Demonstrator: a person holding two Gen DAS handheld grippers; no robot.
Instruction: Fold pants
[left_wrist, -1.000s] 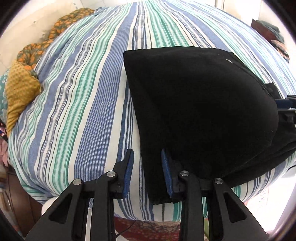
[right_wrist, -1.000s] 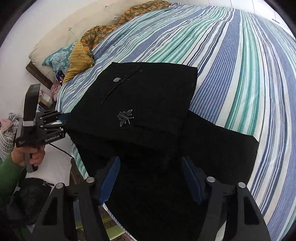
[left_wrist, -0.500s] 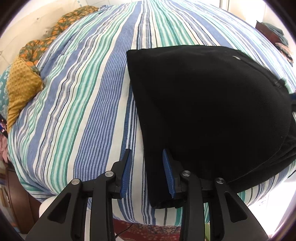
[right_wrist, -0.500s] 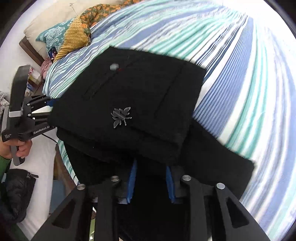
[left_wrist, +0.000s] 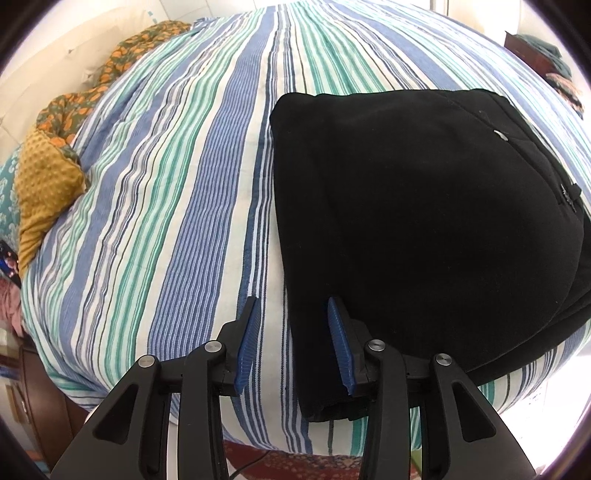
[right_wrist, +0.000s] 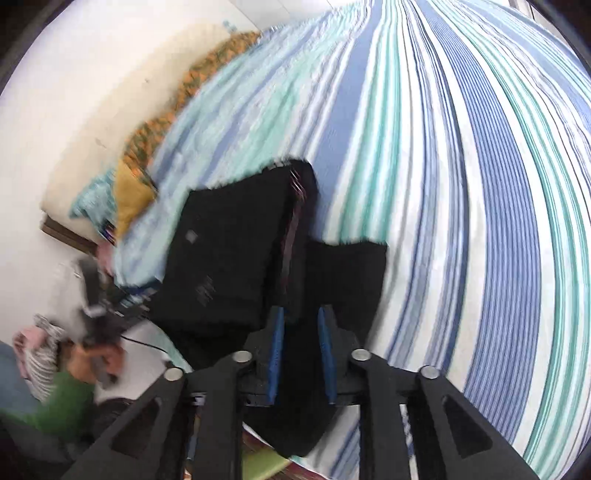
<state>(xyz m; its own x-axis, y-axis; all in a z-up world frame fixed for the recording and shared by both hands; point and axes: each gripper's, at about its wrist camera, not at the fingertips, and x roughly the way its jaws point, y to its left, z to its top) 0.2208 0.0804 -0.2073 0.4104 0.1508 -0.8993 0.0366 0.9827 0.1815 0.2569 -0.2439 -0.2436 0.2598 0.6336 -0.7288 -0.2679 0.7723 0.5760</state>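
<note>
The bed (left_wrist: 207, 192), under its blue, green and white striped cover, fills both views ahead of the two tools. On it, near the edge closest to the person, lie the black pants (left_wrist: 424, 221), already doubled into a thick, roughly square stack with a neat folded edge on its left side. In the blurred right wrist view the pants (right_wrist: 229, 258) show one unfinished part: a flap of black cloth (right_wrist: 347, 280) lies flat on the cover just ahead and to the right of the right tool, beside the stack, not on it. I judge the folding mostly done, with that flap left to bring over and the pile to square up.

The left hand-held gripper (left_wrist: 291, 347) points steeply down at the near left corner of the stack. Its jaws are opening; the corner's edge runs through the gap close to the right blue pad, but the left pad stands clear over bare stripes, so nothing is pinched.

The right hand-held gripper (right_wrist: 300, 347) tilts down over the near side of the pants. Its jaws are opening too; dark cloth lies behind the gap, and the pads do not appear to press on it.

At the lower left of that view a hand (right_wrist: 92, 360) in a green sleeve (right_wrist: 59, 402) grips the left tool's handle.
</note>
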